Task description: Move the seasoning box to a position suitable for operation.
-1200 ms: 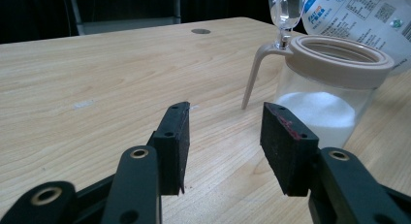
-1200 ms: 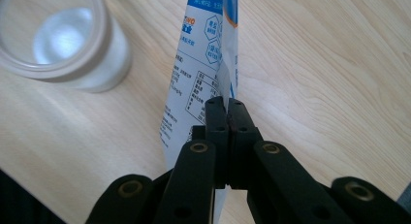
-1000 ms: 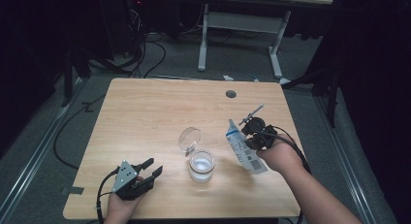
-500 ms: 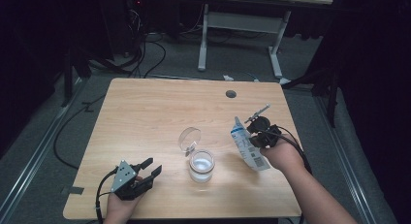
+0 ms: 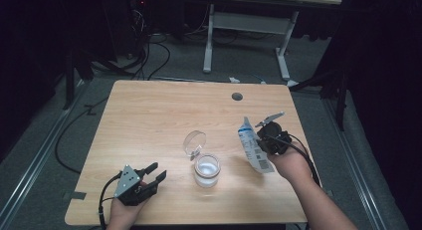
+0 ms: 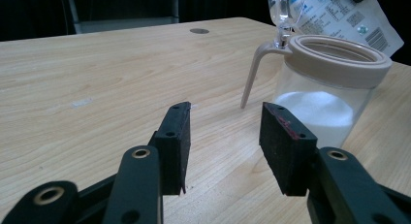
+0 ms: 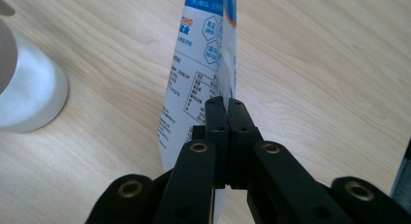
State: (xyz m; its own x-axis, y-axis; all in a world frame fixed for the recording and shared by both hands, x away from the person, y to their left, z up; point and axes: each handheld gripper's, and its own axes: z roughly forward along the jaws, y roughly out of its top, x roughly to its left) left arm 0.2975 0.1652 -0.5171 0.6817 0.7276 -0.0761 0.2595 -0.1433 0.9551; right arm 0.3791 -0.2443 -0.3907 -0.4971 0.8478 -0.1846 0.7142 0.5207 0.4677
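On the wooden table (image 5: pixel 149 120), a glossy flat pouch (image 5: pixel 251 148) stands pinched.

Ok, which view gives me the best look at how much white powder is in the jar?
The left gripper view: the jar is side-on, with the powder heaped in its lower part. The high view looks down into it, hiding the depth. The right gripper view catches one blurred edge.
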